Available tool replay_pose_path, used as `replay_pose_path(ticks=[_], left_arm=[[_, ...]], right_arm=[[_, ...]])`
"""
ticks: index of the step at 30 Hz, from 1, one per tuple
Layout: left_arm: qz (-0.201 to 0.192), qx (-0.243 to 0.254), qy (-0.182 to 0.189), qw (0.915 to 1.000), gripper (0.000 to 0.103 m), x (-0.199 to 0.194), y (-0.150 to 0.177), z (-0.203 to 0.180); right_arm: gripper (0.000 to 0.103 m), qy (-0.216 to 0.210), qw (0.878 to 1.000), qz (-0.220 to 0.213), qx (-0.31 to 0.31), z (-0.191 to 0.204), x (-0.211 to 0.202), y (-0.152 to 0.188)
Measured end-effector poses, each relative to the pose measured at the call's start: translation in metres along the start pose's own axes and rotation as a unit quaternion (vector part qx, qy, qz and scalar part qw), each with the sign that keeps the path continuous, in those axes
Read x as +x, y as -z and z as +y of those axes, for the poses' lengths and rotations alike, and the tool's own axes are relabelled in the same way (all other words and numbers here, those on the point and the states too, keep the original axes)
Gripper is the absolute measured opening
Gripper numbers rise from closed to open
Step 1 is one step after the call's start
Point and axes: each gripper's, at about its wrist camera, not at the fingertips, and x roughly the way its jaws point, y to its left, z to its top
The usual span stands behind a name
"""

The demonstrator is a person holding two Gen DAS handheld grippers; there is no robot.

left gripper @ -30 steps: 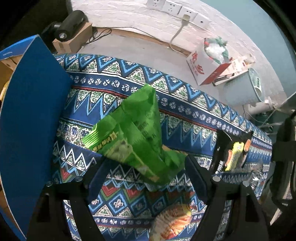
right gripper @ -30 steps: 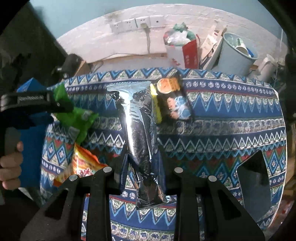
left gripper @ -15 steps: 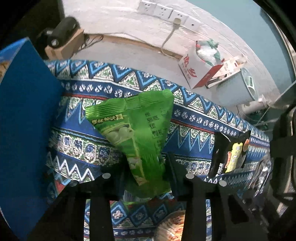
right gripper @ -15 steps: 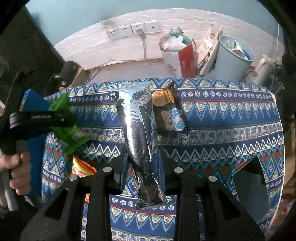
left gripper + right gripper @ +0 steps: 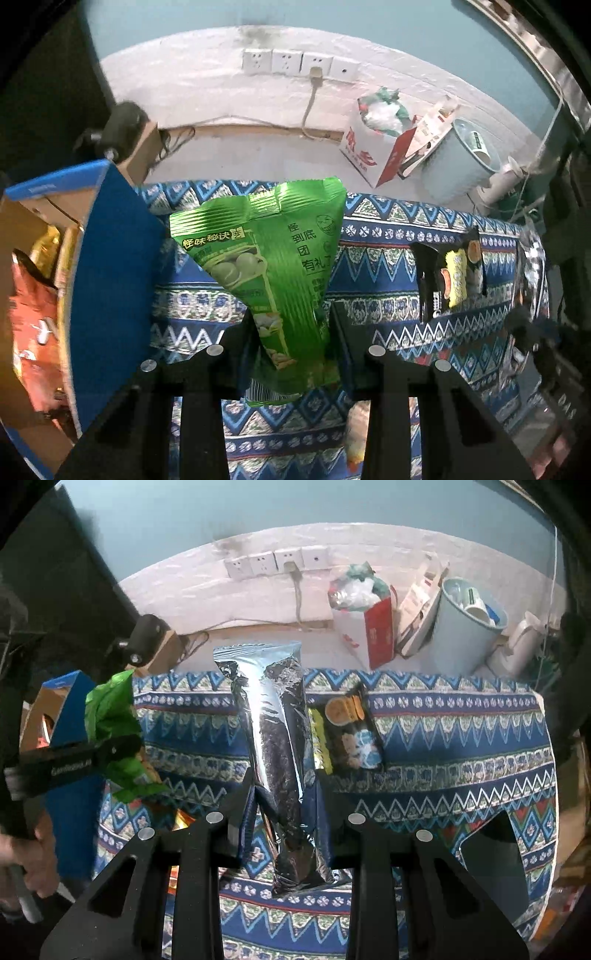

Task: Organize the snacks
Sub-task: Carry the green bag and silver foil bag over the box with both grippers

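Behind the table a white brick wall carries a row of sockets point(image 5: 300, 63), with a pale bin point(image 5: 466, 622) and a red-and-white bag point(image 5: 373, 147) on the floor below. Patterned blue cloth point(image 5: 443, 738) covers the table, and its near edge is cut off by both views. At the far left an open blue box point(image 5: 110, 266) shows only part of its inside, where a red packet point(image 5: 33, 332) is half hidden by the flap. An orange snack point(image 5: 356, 435) under the left gripper point(image 5: 291, 332) is mostly blocked and blurred. That gripper points steeply down at the table, its jaws having just closed onto the green snack bag point(image 5: 266, 258), which is clamped near its lower end and lifted off the cloth, its long axis running away from the camera, wide sealed end farthest. In the right wrist view a hand point(image 5: 29, 856) grips that tool's handle at the left edge. The right gripper point(image 5: 284, 808) also tilts down, clenched on a silver foil packet point(image 5: 273, 731) raised above the cloth, its length pointing straight ahead toward the wall. Just beside it on the cloth lies a dark cookie packet point(image 5: 351, 734) with a yellow one point(image 5: 319, 738) partly tucked behind the foil.
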Motion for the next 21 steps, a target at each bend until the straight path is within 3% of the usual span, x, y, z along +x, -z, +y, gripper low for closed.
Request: replay_pose_path(ticks=[21], left_arm=[[-0.083, 0.062, -0.037, 0.9939, 0.037, -0.087, 0.028, 0.015]], right_arm=[[0.027, -0.023, 0.998, -0.053, -0.036, 0.058, -0.039, -0.017]])
